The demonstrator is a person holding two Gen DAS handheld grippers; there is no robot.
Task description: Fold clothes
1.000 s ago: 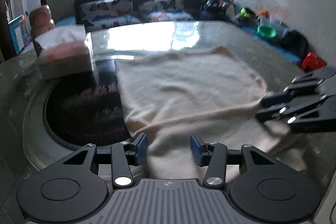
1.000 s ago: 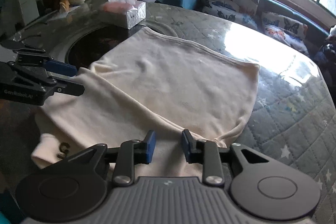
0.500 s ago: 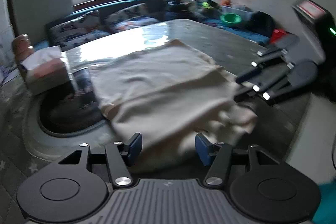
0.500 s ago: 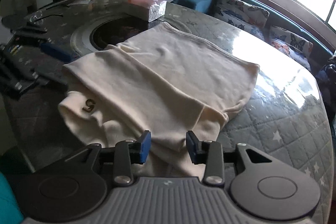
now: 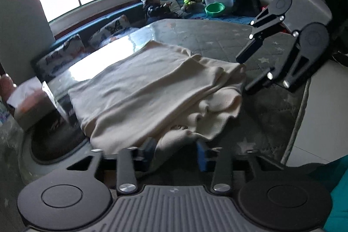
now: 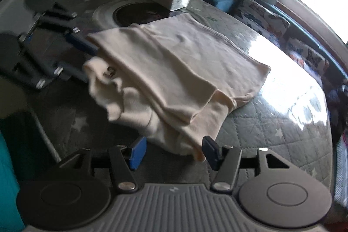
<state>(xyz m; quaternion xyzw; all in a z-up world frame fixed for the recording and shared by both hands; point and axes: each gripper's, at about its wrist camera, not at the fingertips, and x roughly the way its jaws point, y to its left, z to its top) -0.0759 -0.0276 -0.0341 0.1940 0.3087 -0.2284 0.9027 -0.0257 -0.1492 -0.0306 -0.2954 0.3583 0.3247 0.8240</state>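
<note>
A cream garment (image 5: 152,88) is lying folded on a round quilted surface (image 6: 271,129), its near edge hanging between the spread fingers of both the left claw (image 5: 175,151) and right claw (image 6: 173,150). A tissue box (image 6: 179,0) is sitting beyond, cushions lining the window bench.

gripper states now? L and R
Left gripper: open, cream garment edge between its fingers, not clamped.
Right gripper: open, garment's near fold between its fingers, not clamped.

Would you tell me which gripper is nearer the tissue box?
Left. The left gripper is at the cream garment's corner beside the tissue box; the right gripper holds the opposite end.
</note>
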